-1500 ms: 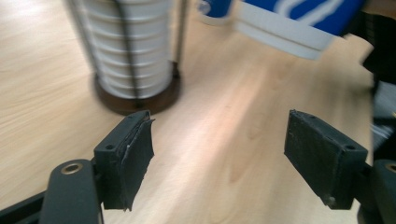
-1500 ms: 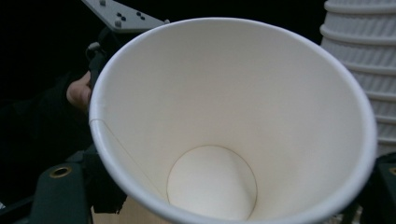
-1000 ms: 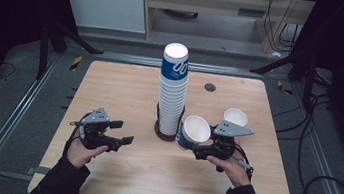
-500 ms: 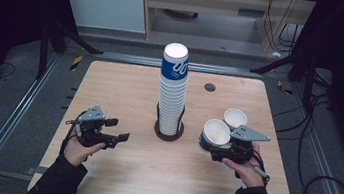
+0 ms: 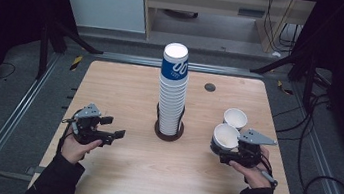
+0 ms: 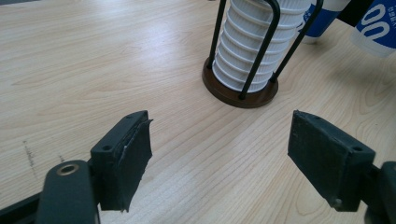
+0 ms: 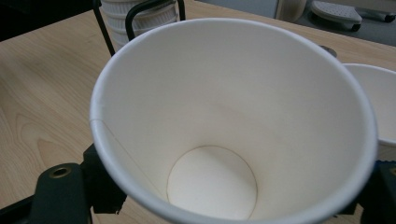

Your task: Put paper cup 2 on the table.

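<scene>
A tall stack of paper cups (image 5: pixel 172 92) stands in a wire holder with a brown base (image 6: pixel 241 91) at the table's middle. My right gripper (image 5: pixel 227 149) is shut on one white paper cup (image 5: pixel 225 137), held upright with its mouth up; the cup's inside (image 7: pixel 233 126) is empty. A second white cup (image 5: pixel 235 118) stands on the table just behind it and also appears at the right edge (image 7: pixel 373 98) of the right gripper view. My left gripper (image 5: pixel 110 127) is open over bare wood at the left, its jaws wide apart, pointing toward the holder.
The wooden table (image 5: pixel 125 91) has a small dark round hole (image 5: pixel 209 87) at the back right. Metal rails run along both sides. Blue-printed cups (image 6: pixel 373 28) show at the top right of the left gripper view.
My right gripper has carried the cup from beside the stack to the right, next to the standing cup. The left gripper has drifted slightly left.
</scene>
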The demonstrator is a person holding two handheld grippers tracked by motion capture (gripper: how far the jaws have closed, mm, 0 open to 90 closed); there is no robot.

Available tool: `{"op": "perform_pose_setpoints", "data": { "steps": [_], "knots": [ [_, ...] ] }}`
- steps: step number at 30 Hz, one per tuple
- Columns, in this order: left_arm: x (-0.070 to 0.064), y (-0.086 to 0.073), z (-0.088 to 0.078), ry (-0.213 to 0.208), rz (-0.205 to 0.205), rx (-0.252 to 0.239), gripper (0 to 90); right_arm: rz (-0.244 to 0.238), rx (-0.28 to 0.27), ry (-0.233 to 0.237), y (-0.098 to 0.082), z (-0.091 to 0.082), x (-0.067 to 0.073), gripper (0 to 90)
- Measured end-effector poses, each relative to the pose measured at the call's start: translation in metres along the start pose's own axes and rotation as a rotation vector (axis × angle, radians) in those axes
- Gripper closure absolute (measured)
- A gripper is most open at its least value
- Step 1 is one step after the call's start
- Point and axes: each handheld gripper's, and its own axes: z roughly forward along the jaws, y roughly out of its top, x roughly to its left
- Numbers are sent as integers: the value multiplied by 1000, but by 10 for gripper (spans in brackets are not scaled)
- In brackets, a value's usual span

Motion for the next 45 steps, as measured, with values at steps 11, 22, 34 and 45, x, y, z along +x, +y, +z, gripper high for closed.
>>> {"op": "perform_pose_setpoints", "data": {
  "steps": [11, 22, 34, 45],
  "knots": [
    [0, -1, -1, 12, 8, -1, 208, 9, 54, -11, -13, 11, -4, 209],
    [-1, -1, 0, 11, 15, 3, 208, 5, 111, -33, -26, 32, -6, 207],
    [-1, -2, 2, 7, 18, 9, 208, -12, 124, -31, -32, 37, -6, 201],
    [-1, -1, -1, 1, 22, 0, 205, 5, 98, -21, -34, 34, -6, 59]
  ]
}}
